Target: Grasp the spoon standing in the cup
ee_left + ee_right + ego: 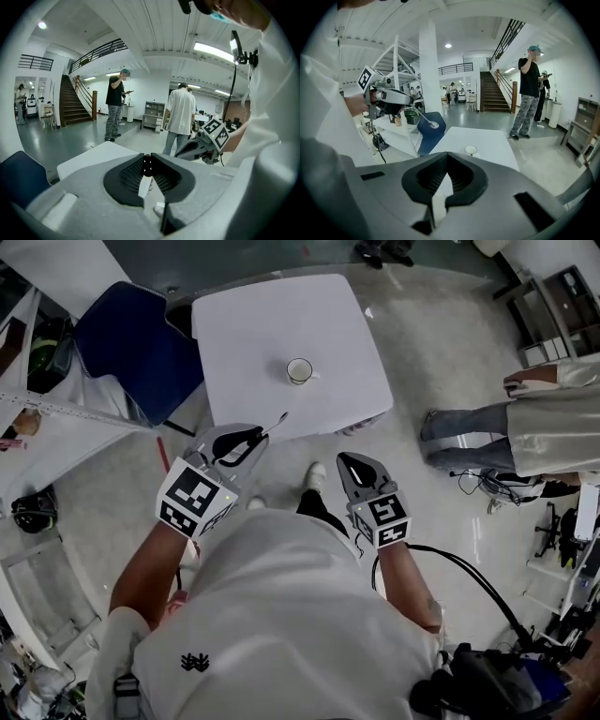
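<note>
Head view: the spoon (274,426) is out of the cup (299,370), which stands at upper centre on the table (253,324), so the grasp is judged done. It is held in the left tool (251,439), lower left.

Left gripper view: the handle is pinched between narrow jaws.

Right gripper view: the right tool (446,157) is closed on nothing.

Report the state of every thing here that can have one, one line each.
Left tool: shut on the spoon's handle.
Spoon: out of the cup, held in the air, bowl end sticking out past the tool's tips.
Right tool: shut, nothing between its jaws.
Cup: upright on the white table, no spoon in it.
</note>
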The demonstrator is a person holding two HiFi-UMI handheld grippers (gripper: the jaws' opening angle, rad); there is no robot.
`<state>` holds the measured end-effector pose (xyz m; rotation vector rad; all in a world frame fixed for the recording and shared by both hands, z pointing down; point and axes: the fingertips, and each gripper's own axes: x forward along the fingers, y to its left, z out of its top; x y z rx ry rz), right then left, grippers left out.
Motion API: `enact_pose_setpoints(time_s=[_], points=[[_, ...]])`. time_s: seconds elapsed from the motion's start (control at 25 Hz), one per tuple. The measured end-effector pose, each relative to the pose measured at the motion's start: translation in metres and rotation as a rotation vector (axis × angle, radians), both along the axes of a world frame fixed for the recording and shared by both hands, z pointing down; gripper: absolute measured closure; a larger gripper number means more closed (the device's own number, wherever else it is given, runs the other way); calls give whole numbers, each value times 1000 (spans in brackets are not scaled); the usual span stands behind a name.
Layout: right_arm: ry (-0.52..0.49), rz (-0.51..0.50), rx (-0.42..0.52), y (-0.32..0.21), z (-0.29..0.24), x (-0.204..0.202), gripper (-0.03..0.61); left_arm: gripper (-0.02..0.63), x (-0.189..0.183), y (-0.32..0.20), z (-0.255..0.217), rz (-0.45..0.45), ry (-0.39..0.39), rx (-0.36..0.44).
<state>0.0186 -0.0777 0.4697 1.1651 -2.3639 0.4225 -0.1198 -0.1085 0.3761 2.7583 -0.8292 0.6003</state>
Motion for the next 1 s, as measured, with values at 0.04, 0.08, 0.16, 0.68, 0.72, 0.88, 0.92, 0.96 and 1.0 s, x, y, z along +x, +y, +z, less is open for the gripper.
enact_pose_setpoints(time_s=[0.04, 0.08, 0.16, 0.68, 0.72, 0.88, 0.92, 0.96, 1.0], points=[[4, -2, 3, 4, -1, -7, 569, 561, -6, 7, -3, 5, 3, 2], [9, -5, 7, 8, -1, -14, 569, 561, -13, 13, -5, 8, 8, 4], [21, -14, 17, 15, -4, -29, 569, 561, -25, 26, -9, 14, 18, 9], [79, -40, 59, 74, -15, -72, 571, 561, -54, 95, -21, 58, 50, 38], [81, -40, 60, 78, -15, -72, 571, 561, -54, 99, -22, 61, 52, 40], [88, -40, 57, 91, -13, -76, 571, 561, -56, 113, -24, 70, 56, 48], [89, -41, 59, 94, -13, -78, 571, 563, -57, 115, -24, 72, 57, 49], [90, -41, 60, 96, -13, -79, 571, 561, -58, 118, -24, 73, 58, 49], [91, -41, 60, 98, -13, -80, 571, 562, -59, 120, -24, 73, 59, 50]])
